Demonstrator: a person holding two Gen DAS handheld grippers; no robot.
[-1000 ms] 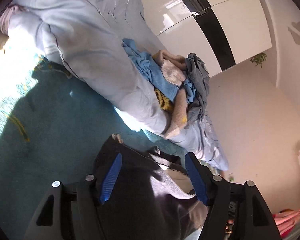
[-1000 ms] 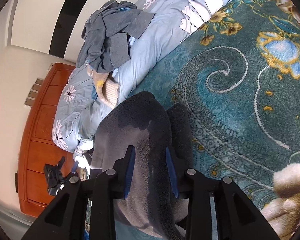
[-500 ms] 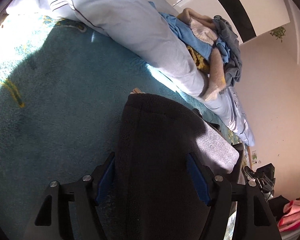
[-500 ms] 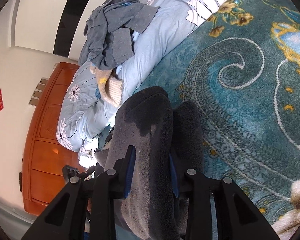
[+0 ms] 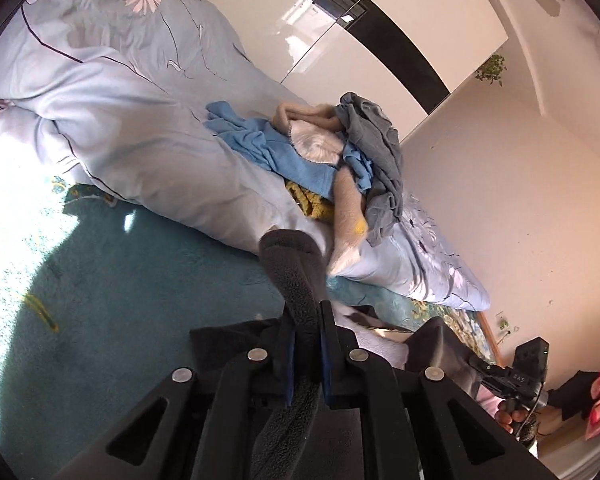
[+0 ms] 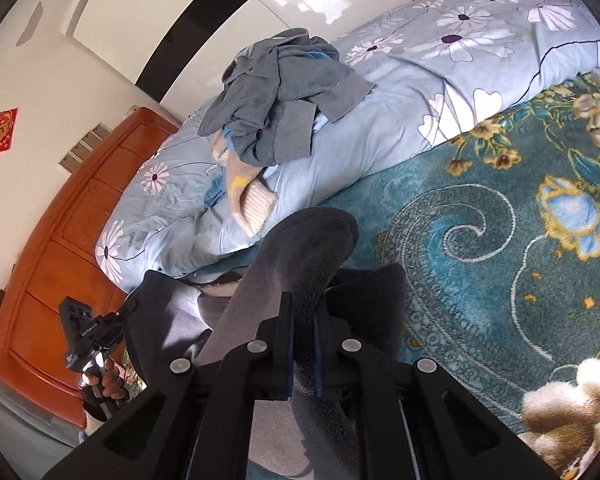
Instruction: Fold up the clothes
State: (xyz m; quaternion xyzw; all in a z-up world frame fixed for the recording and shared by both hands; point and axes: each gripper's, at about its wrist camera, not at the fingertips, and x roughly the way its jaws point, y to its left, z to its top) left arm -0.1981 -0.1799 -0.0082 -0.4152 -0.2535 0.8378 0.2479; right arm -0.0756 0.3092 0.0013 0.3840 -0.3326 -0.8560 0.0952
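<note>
A dark grey fleece garment (image 5: 296, 276) hangs between both grippers above the teal blanket. My left gripper (image 5: 306, 316) is shut on one bunched edge of it. My right gripper (image 6: 300, 308) is shut on another edge of the same garment (image 6: 300, 248), whose folds drape to both sides of the jaws. A pile of unfolded clothes (image 5: 332, 160), blue, cream, yellow and grey, lies on the light blue floral duvet (image 5: 132, 112). The pile also shows in the right wrist view (image 6: 272, 104).
The teal patterned blanket (image 6: 480, 248) covers the bed in front of the duvet. A wooden headboard (image 6: 60, 240) stands at the left in the right wrist view. White wardrobe doors (image 5: 380, 40) stand behind the bed. The other hand-held gripper shows at each view's lower edge.
My left gripper has closed from wide open onto the fleece garment and lifted it. My right gripper has closed tighter on its edge. Both cameras now point higher towards the clothes pile.
</note>
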